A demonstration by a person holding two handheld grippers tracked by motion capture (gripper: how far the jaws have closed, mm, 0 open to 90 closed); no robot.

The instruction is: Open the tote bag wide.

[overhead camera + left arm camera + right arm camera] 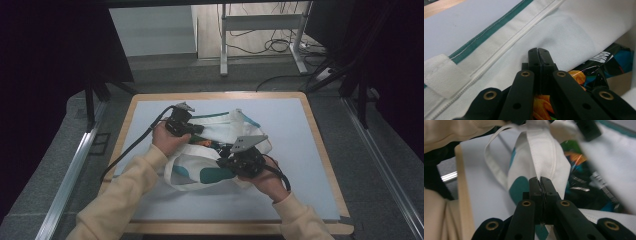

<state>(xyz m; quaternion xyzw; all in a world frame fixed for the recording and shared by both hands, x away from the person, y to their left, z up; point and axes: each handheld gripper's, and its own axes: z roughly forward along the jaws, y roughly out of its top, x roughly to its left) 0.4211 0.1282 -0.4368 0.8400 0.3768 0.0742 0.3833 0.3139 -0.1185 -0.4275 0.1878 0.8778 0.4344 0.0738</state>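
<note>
Between our two grippers on the pale blue mat (300,150) lies item one, a white canvas tote bag (220,131) with teal trim and teal patches, its mouth drawn apart by both tools. Our left gripper (196,129) sits at the bag's far rim; in the left gripper view its jaws are pressed fully together at the tips (538,51) against the white cloth, with the seam and teal edging (489,31) running just to the left of them and a sewn strap end (442,75) farther left. Whether cloth is actually caught between those jaws we cannot tell, since the fabric hides the contact. Our right gripper (226,161) sits at the near rim; in the right gripper view its jaws (541,181) are closed on a folded edge of the bag's hem, which rises straight up from the tips. Item two, a glossy snack packet (604,62) printed in black, blue and orange, lies inside the bag, just right of and beneath the left jaws and right of the right jaws; its lettering is cut off and blurred. The bag's loose handle loop (492,165) hangs left of the right jaws. The packet's full outline is covered by cloth.
</note>
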